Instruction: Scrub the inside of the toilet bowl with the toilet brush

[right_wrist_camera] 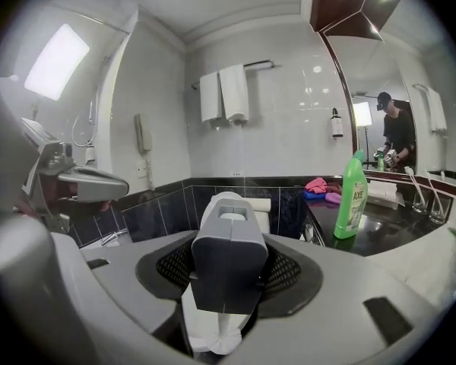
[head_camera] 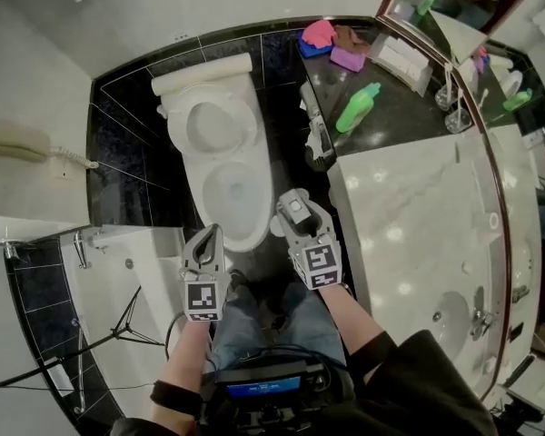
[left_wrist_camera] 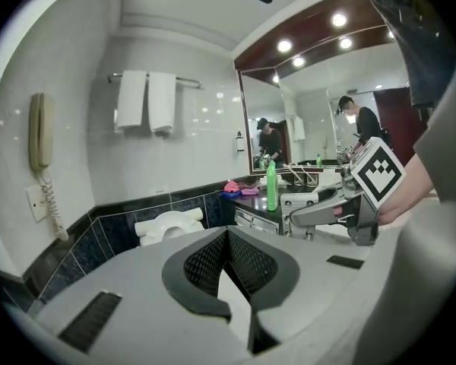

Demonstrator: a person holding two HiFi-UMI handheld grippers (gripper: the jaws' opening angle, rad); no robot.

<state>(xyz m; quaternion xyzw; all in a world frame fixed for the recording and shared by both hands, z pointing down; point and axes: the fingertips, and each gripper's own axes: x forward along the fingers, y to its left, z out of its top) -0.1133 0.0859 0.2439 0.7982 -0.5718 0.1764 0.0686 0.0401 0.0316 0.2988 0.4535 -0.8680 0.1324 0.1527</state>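
The white toilet [head_camera: 229,182] stands open against the dark tiled wall, its lid [head_camera: 209,123] raised. My right gripper [head_camera: 297,214] hovers over the bowl's front right rim, shut on the grey block handle of the toilet brush [right_wrist_camera: 229,253]. The white brush head [right_wrist_camera: 213,341] hangs below the jaws in the right gripper view, with the toilet [right_wrist_camera: 229,202] behind it. My left gripper [head_camera: 209,242] is at the bowl's front left edge, jaws closed to a point with nothing between them. In the left gripper view [left_wrist_camera: 229,253] the toilet [left_wrist_camera: 167,225] lies ahead to the left.
Right of the toilet, a dark counter [head_camera: 395,125] carries a green bottle [head_camera: 357,107] and pink cloths [head_camera: 320,34]. A marble vanity with a sink [head_camera: 454,312] runs along the right. A bathtub edge [head_camera: 109,280] and tripod [head_camera: 118,332] are at the left, with a wall phone [head_camera: 14,139] above.
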